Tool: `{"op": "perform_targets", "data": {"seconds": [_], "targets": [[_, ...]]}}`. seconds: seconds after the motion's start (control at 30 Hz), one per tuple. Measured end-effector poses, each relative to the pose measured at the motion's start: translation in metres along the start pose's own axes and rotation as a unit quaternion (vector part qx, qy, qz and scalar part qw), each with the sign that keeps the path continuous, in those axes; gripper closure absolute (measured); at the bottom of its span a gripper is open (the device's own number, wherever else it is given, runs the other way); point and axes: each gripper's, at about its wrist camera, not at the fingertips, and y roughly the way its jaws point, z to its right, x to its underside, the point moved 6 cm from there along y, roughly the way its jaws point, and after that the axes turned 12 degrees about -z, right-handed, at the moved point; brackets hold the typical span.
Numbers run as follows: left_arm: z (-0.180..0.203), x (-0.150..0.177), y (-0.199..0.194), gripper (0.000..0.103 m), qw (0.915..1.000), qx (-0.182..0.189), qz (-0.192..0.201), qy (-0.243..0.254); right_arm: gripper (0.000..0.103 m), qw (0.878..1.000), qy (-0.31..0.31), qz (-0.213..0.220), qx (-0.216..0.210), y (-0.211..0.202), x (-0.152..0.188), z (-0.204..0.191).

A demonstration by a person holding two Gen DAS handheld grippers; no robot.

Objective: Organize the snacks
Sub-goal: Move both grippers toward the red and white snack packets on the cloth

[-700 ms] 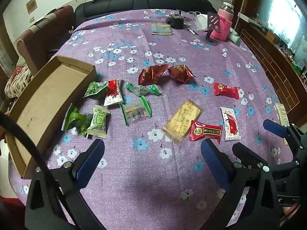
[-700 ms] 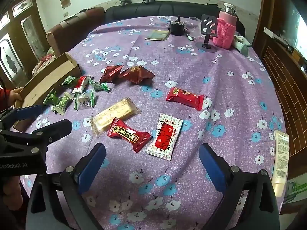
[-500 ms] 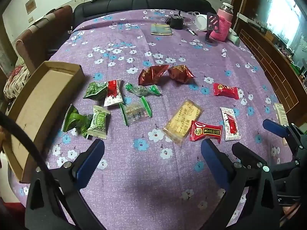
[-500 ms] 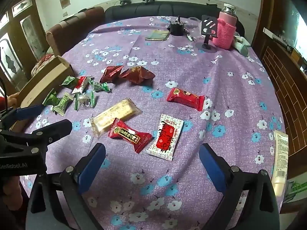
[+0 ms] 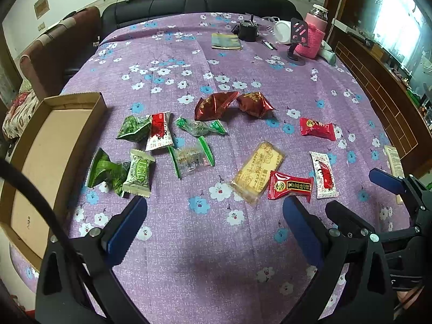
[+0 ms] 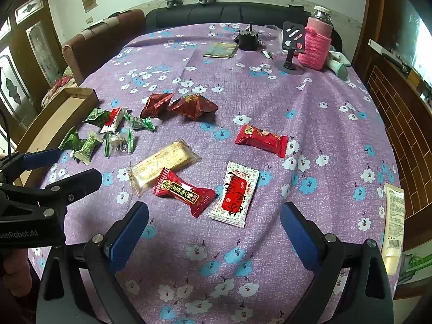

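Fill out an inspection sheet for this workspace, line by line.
Surface: purple floral cloth.
Job's things: wrapped snacks lie loose, green ones near the box, red ones and a cracker pack mid-table; box holds no snacks.
Clutter: pink bottle, phone stand, booklet, tube at the edge.
Grippers: left gripper and right gripper open, holding nothing.
Cables: black cable at left.
Surroundings: sofa, wooden cabinet.

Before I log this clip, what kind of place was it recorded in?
Most likely a home living room. A table under a purple floral cloth holds scattered wrapped snacks, a black leather sofa and a brown armchair stand behind it, and framed pictures hang on the wall.
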Motion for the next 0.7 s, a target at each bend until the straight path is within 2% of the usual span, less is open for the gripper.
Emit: {"op": "perform_targets", "data": {"seconds": [0.27, 0.5, 0.6, 0.63, 0.7], "targets": [[-0.0016, 0.0006, 0.0007, 0.003, 1.0, 0.007, -0.002, 0.003, 0.005, 1.0, 0.006, 0.001, 0.001, -0.0024, 0.0004, 0.0005], [-0.0038, 0.0, 0.0017, 0.003, 0.9999, 0.01, -0.004, 0.005, 0.005, 1.0, 0.008, -0.022, -0.002, -0.0024, 0.0032, 0.0024], [-0.0052, 0.0001, 0.0021, 0.003, 0.9999, 0.013, -0.004, 0.005, 0.005, 1.0, 0.007, -0.016, 0.003, -0.0046, 0.0039, 0.0028], [-0.0049, 0.0002, 0.0022, 0.003, 0.9999, 0.013, -0.004, 0.006, 0.005, 1.0, 0.006, 0.004, 0.007, -0.005, 0.0016, 0.0017], [-0.0063, 0.0003, 0.0029, 0.003, 0.9999, 0.015, -0.006, 0.006, 0.005, 1.0, 0.007, 0.011, 0.009, -0.0055, 0.0016, -0.0009]]}}
